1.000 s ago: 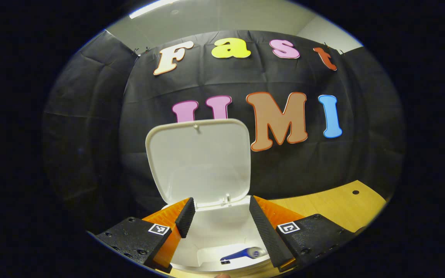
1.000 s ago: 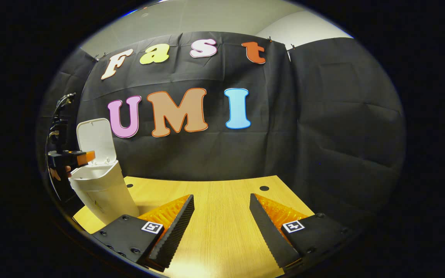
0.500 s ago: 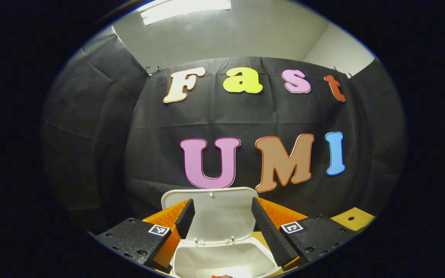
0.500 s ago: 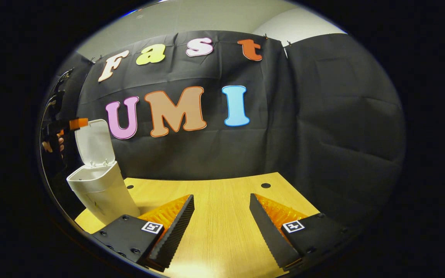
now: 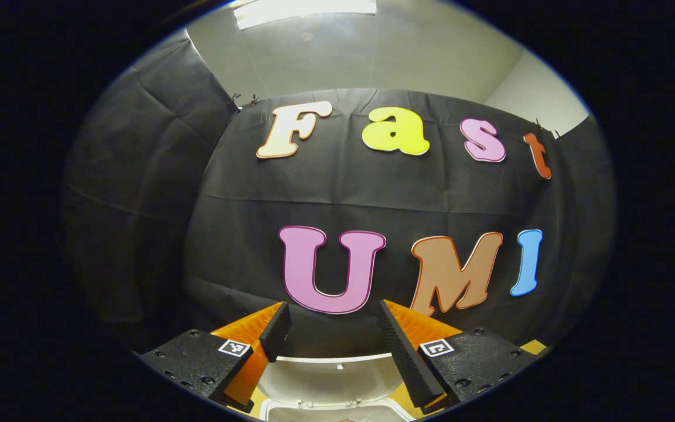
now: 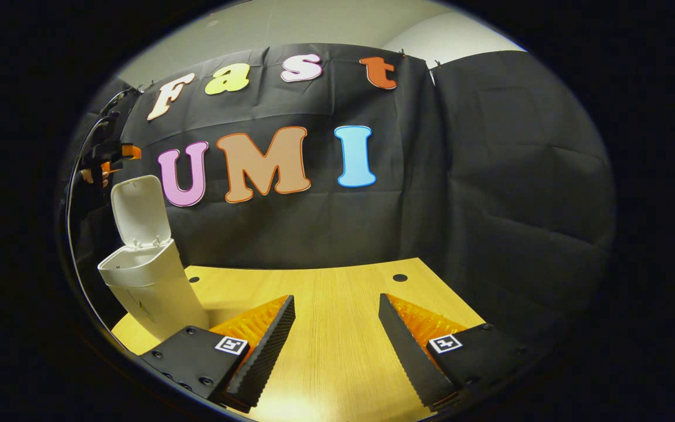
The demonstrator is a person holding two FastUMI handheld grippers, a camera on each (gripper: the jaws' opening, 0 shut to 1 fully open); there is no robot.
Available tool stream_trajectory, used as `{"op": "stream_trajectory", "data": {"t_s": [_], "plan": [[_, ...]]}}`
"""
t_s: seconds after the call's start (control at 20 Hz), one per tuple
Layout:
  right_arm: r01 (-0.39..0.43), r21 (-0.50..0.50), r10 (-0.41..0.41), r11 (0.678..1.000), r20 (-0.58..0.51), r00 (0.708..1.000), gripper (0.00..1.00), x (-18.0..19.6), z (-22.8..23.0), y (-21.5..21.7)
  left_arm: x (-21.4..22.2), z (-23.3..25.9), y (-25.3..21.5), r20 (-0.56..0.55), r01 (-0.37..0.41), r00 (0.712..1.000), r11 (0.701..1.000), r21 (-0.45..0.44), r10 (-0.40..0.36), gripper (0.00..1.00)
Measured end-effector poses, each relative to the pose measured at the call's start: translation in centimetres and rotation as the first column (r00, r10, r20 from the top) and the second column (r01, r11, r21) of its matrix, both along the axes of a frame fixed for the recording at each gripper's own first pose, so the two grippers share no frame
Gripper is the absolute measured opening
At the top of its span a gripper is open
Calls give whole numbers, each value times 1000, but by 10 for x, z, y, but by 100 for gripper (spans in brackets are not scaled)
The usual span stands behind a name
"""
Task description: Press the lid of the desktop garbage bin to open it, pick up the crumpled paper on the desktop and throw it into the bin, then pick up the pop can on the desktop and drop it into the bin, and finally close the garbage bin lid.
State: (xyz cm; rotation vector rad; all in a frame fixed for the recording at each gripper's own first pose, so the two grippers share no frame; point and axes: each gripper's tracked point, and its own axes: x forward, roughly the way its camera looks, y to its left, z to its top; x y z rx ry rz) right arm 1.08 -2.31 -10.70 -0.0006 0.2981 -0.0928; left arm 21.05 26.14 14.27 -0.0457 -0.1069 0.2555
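Wooden table (image 6: 343,328): bare under the right gripper (image 6: 334,310), fingers spread, empty. White garbage bin (image 6: 150,290): table's far-left corner, lid (image 6: 138,211) raised upright. Left gripper (image 5: 329,319): above the lid, fingers spread, empty.

Ahead of the spread jaws of the right gripper (image 6: 336,305), the wooden table (image 6: 337,351) offers open room. Off to their left stands the bin (image 6: 150,290), its lid (image 6: 140,211) raised upright. Below the parted jaws of the left gripper (image 5: 329,313), that lid (image 5: 329,381) rises as the obstacle.
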Motion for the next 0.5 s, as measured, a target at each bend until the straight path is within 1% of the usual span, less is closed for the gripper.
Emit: {"op": "stream_trajectory", "data": {"t_s": [0.05, 0.1, 0.15, 0.25, 0.3, 0.35, 0.4, 0.45, 0.5], "plan": [[7, 2, -7, 1000, -2, 1000, 96, 0, 1, -2, 7, -6, 1, -28, 4, 1000, 1000, -6, -4, 89], [12, 4, -12, 1000, -5, 1000, 96, -1, 2, -5, 14, -13, 2, -65, 11, 998, 1000, -7, -11, 89], [15, 5, -15, 1000, -6, 1000, 96, -1, 1, -6, 20, -20, 2, -97, 14, 995, 1000, -7, -14, 86], [18, 4, -18, 1000, -7, 1000, 96, -2, 1, -7, 24, -33, 2, -144, 7, 990, 1000, -20, -10, 87], [16, 3, -16, 1000, -8, 1000, 96, -2, 1, -7, 24, -40, -1, -169, 12, 985, 999, -30, -17, 89], [10, 4, -10, 1000, -9, 1000, 96, 0, 1, -5, 22, -48, -3, -187, 13, 982, 999, -42, -20, 89], [2, 5, -2, 1000, -10, 1000, 96, 2, 2, -3, 18, -52, -3, -200, 6, 980, 999, -38, -13, 90], [-7, 4, 7, 1000, -10, 1000, 96, 4, 4, -1, 17, -50, -3, -193, 1, 981, 1000, -15, -4, 87], [-19, 2, 19, 1000, -11, 1000, 96, 6, 4, 2, 13, -54, -5, -203, 7, 979, 1000, -15, -10, 88]]}}
